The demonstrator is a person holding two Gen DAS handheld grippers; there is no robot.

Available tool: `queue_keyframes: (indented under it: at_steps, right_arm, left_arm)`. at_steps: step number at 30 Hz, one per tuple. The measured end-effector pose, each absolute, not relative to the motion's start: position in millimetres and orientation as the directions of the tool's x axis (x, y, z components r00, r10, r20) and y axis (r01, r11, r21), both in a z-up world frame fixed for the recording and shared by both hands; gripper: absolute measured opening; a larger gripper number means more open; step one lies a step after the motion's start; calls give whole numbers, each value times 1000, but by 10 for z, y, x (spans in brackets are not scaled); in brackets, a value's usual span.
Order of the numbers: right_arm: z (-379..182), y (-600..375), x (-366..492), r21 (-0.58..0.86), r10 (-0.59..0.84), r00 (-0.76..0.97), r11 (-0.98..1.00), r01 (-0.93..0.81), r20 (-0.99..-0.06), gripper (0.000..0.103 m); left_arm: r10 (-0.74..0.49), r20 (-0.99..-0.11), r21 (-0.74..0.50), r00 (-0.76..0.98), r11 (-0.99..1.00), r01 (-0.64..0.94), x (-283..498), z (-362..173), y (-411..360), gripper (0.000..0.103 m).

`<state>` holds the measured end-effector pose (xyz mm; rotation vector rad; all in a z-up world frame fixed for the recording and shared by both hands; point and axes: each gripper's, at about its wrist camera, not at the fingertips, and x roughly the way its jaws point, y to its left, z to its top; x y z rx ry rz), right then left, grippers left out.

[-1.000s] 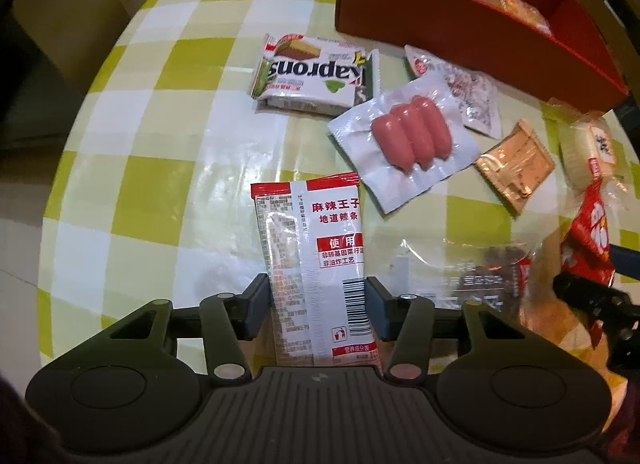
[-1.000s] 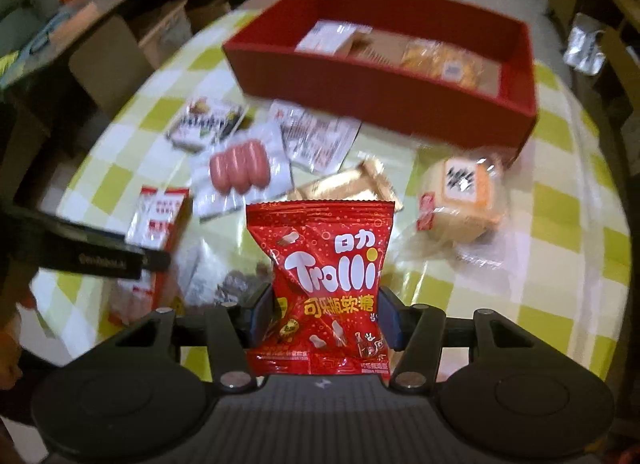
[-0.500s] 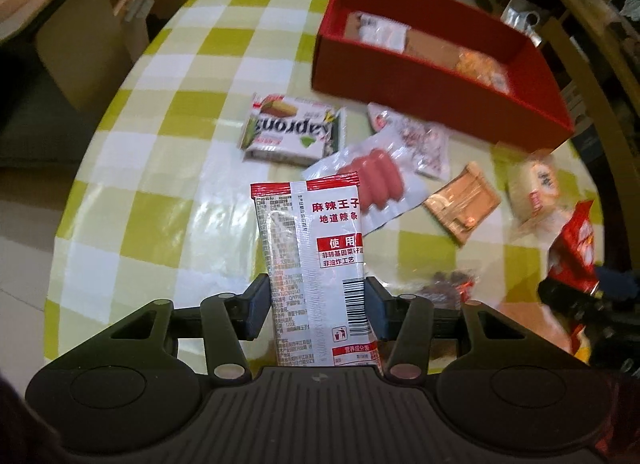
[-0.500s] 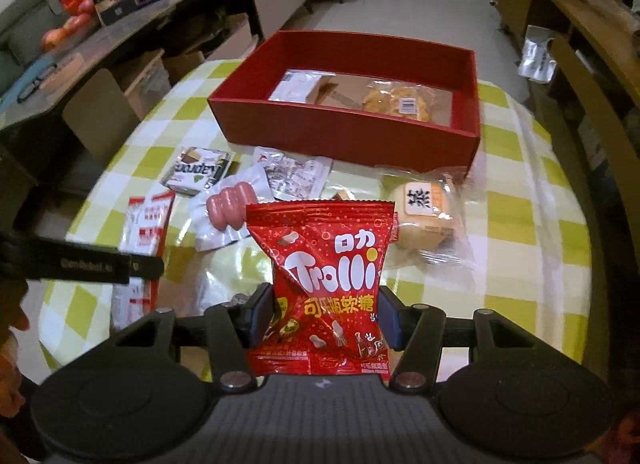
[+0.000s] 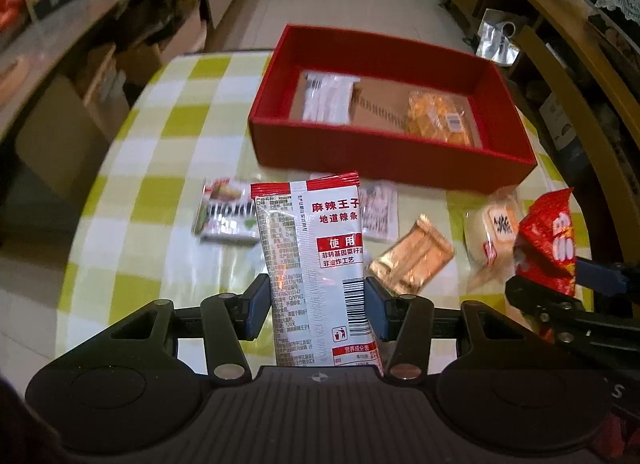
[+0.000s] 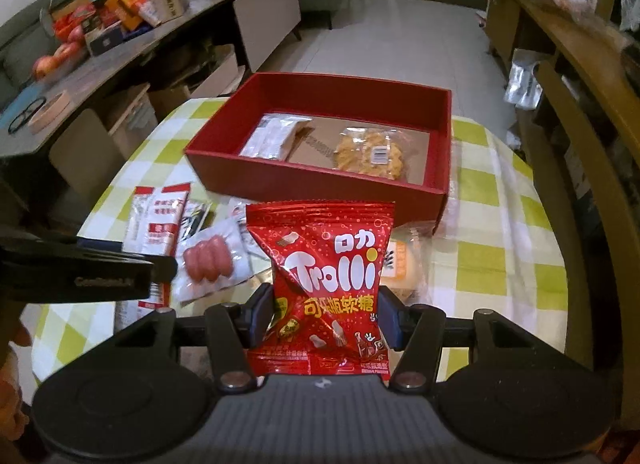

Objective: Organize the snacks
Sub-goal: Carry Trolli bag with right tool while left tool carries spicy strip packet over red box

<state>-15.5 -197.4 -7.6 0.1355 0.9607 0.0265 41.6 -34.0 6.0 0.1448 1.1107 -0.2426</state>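
Two packets are in hand, one per gripper. From the left wrist view, the left gripper (image 5: 316,308) has its jaws closed on the lower half of a white-and-red spicy strip packet (image 5: 314,260), which stands upright between the pads, clear of the checked tablecloth (image 5: 152,199). The packet looks light, flat and fairly stiff, with slick film, so a pinch across its narrow width low down seems the sound hold. Beyond it sits the red box (image 5: 384,151), already holding a white packet (image 5: 326,97) and an orange snack bag (image 5: 440,119). A gold wrapper (image 5: 412,256) and a wrapped bun (image 5: 494,232) lie loose on the cloth.

From the right wrist view, the right gripper (image 6: 326,316) is clamped on a red Trolli gummy bag (image 6: 324,284), gripped at both side edges around its middle and raised off the table. It looks puffy and soft, likely to crumple or slip. The red box (image 6: 320,179) lies directly ahead, past a sausage pack (image 6: 208,262).
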Motion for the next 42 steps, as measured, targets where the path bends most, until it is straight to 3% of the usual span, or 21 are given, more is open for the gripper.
queue_keyframes:
  at_steps: [10, 42]
  right_arm:
    - [51, -2316, 126, 187, 89, 626, 978, 93, -775, 60]
    - [-108, -2416, 1171, 164, 29, 627, 974, 158, -778, 60]
  left_arm:
    - [-124, -893, -6, 433, 965, 263, 757, 96, -640, 57]
    - [-137, -858, 4, 495, 962, 273, 1694, 76, -977, 57]
